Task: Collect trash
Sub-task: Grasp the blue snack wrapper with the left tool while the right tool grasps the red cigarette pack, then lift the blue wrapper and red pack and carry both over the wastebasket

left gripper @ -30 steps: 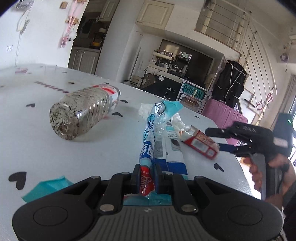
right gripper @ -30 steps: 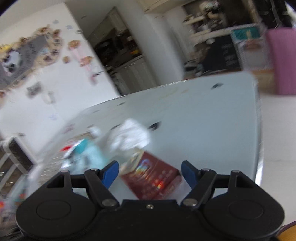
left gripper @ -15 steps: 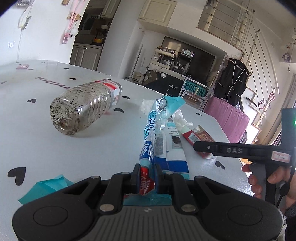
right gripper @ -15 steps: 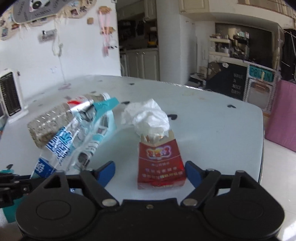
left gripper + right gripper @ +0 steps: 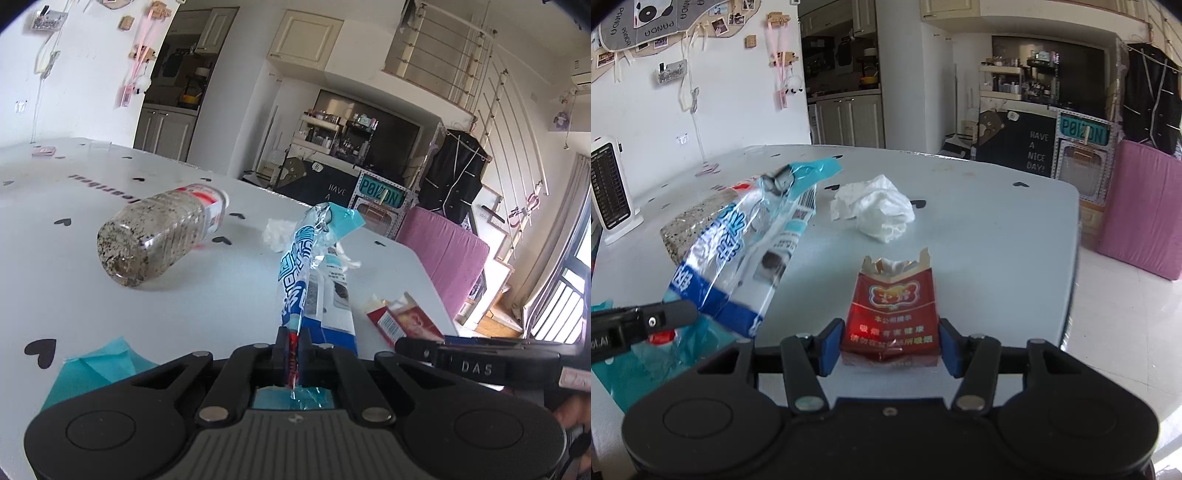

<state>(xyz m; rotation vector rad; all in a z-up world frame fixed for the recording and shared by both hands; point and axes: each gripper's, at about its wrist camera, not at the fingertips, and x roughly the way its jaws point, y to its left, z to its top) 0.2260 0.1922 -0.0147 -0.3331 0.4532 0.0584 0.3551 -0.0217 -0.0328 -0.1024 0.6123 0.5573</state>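
Meanwhile left tool (image 5: 291,354) tight on wrapper (image 5: 295,280); right tool (image 5: 888,345) closing around red pack (image 5: 892,310) near table edge (image 5: 1075,258).

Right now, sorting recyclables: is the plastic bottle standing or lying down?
Lying down. The plastic bottle rests on its side on the table, base toward the left wrist camera.

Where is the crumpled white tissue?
In the right wrist view the crumpled white tissue lies on the table, just beyond the red cigarette pack and right of the blue plastic wrapper.
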